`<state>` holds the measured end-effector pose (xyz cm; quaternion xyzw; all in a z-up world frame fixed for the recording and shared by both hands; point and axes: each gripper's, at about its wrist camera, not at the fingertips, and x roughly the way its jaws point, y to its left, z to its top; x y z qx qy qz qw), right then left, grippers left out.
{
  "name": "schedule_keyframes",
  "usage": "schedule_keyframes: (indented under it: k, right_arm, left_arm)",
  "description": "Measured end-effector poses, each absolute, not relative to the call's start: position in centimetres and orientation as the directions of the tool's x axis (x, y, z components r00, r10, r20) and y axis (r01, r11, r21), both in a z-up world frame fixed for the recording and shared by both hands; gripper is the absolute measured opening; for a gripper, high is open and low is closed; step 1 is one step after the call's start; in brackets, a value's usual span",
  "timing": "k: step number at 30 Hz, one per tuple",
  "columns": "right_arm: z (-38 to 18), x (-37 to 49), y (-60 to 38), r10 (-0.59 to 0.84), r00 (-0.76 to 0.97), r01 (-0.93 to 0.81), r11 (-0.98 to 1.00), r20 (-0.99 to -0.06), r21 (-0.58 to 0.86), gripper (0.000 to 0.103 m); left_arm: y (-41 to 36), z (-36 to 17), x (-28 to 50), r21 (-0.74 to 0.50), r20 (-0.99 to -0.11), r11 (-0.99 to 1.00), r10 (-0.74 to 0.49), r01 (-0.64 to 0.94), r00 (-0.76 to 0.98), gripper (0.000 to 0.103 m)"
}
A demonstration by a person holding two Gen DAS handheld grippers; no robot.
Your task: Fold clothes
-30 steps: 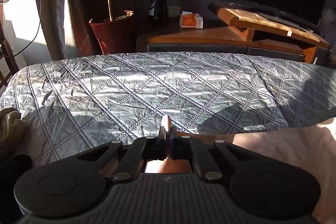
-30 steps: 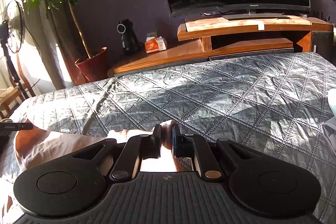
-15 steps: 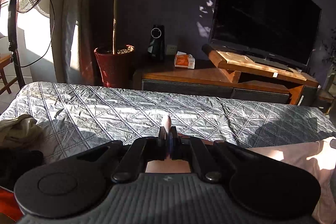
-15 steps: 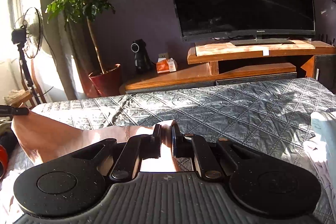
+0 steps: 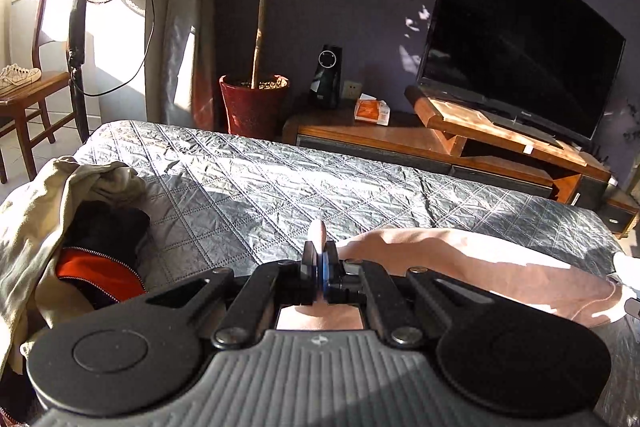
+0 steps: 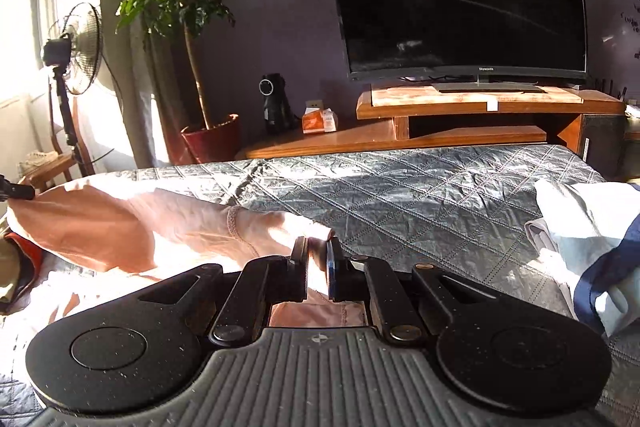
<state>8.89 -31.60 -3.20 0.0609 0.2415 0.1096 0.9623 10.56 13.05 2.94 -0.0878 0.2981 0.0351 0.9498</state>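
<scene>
Above the quilted bed (image 5: 360,187), you have lifted the pink garment (image 6: 132,227), both tools, left (image 5: 319,259) and right (image 6: 318,259), clamped on it, ready for folding.

The supporting surface is a bed covered by a grey quilted bedspread (image 5: 280,187) with diamond stitching, filling the middle of both views. A pink garment (image 6: 120,227) lies partly on it at lower left of the right wrist view. A beige garment (image 5: 36,227) and a black-and-orange zipped item (image 5: 100,267) lie at the left edge. A pale blue garment with navy trim (image 6: 580,239) rests at right.
</scene>
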Motion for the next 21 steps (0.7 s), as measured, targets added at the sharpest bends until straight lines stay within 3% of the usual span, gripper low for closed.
schedule_keyframes:
  k: [6,10,13,15,19,21]
  right_arm:
    - [-4.2,7.6,-32.5,0.182,0.813,-0.109,0.981,-0.553,0.163,0.006]
    - [-3.6,6.5,-32.0,0.21,0.825,-0.13,0.974,-0.524,0.185,0.014]
    - [-3.0,5.7,-29.7,0.225,0.819,-0.234,0.971,-0.528,0.05,0.022]
    - [-3.0,5.5,-27.2,0.246,0.784,-0.345,0.936,-0.57,-0.07,0.034]
    - [-3.9,5.9,-24.4,0.236,0.693,-0.479,0.857,-0.681,-0.19,0.039]
    - [-4.5,6.4,-25.4,0.226,0.668,-0.444,0.886,-0.709,-0.136,0.039]
  left_arm:
    - [13.4,1.8,8.2,-0.104,-0.63,0.988,0.021,-0.111,0.776,0.003]
    - [12.1,0.8,7.8,-0.001,-0.684,0.998,0.046,-0.063,0.728,0.004]
    - [11.6,0.8,7.6,0.023,-0.672,0.999,0.046,-0.042,0.739,0.009]
    - [11.5,0.8,7.8,0.023,-0.675,0.999,0.049,-0.045,0.736,0.012]
    - [11.3,0.2,8.3,0.016,-0.694,0.999,0.038,-0.038,0.719,0.012]
    - [11.1,0.0,8.3,0.016,-0.697,1.0,0.03,-0.027,0.716,0.01]
